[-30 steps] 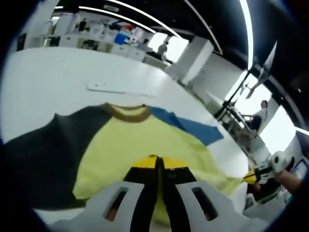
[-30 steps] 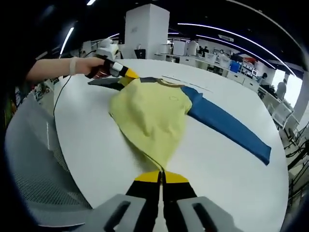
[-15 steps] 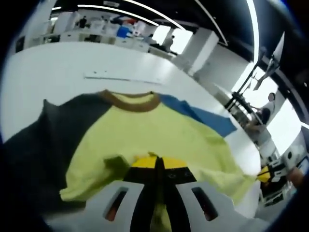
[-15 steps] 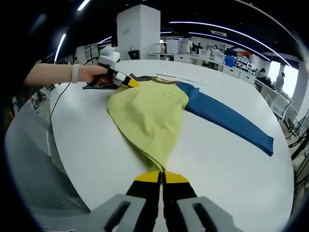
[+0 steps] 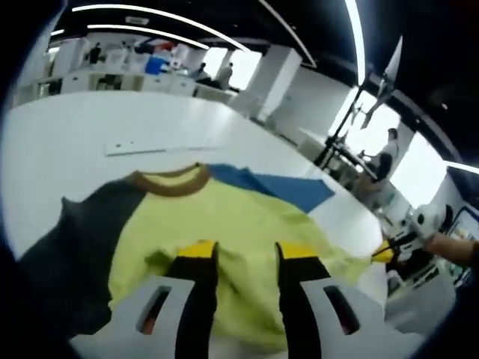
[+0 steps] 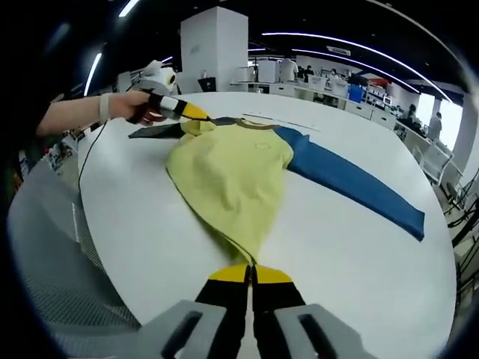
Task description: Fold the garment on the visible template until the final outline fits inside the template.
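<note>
A long-sleeved shirt lies spread on the white round table (image 6: 352, 254). Its yellow body (image 6: 232, 168) has a brown collar (image 5: 168, 182), a blue sleeve (image 6: 359, 187) and a dark grey sleeve (image 5: 71, 247). In the left gripper view my left gripper (image 5: 247, 254) stands open just above the yellow body (image 5: 239, 217), jaws apart and nothing between them. A hand holds that same left gripper (image 6: 196, 113) at the shirt's dark-sleeve side. My right gripper (image 6: 251, 273) is shut on the shirt's hem, which tapers into its jaws. The right gripper (image 5: 385, 253) also appears beyond the yellow cloth.
A thin pale strip (image 5: 142, 146) lies on the table beyond the collar. A grey mesh surface (image 6: 45, 247) sits off the table's near-left edge, and a thin cable (image 6: 88, 161) runs there. Desks and people stand in the background.
My left gripper has opened and let go of the yellow cloth it was pinching. The right gripper has kept its hold on the hem.
</note>
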A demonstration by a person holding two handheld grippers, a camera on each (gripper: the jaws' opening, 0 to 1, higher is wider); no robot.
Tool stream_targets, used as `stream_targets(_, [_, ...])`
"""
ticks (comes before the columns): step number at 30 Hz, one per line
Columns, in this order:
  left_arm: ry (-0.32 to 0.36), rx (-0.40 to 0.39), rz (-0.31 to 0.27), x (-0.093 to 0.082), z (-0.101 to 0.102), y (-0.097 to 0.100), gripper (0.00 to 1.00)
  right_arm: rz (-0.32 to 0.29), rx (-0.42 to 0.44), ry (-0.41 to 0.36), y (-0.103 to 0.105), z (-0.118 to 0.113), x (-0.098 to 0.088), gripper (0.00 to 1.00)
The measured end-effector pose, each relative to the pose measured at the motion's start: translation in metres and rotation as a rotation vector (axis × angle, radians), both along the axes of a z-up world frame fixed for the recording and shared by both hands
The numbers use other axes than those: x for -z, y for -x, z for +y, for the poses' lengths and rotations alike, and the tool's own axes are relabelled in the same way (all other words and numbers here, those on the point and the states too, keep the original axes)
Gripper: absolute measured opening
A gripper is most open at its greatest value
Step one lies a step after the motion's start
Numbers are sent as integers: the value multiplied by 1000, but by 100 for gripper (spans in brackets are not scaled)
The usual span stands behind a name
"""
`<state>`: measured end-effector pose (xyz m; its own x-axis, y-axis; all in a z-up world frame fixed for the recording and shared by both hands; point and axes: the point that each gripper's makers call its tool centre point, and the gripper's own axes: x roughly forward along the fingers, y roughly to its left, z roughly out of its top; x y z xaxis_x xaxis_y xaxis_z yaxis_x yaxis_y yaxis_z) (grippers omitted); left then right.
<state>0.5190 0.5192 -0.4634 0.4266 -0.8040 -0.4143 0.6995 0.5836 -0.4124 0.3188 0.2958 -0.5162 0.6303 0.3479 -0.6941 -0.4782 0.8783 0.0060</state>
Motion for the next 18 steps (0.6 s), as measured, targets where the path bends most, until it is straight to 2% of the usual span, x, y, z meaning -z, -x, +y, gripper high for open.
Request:
stream_targets(2, [4, 23, -35, -9, 6, 8, 37, 0, 0, -1, 0, 1, -1, 0])
stream_targets(5, [1, 46, -48, -14, 18, 17, 39, 0, -2, -1, 1, 1, -1, 0])
stream_targets(7, [-21, 67, -71, -13, 26, 20, 40, 0, -3, 0, 1, 1, -1, 0])
stream_targets(12, [-32, 94, -87, -14, 40, 30, 43, -1, -5, 0, 1, 1, -2, 0])
stream_targets(18, [-38, 157, -108, -11, 44, 44, 44, 1, -6, 0, 2, 1, -2, 0])
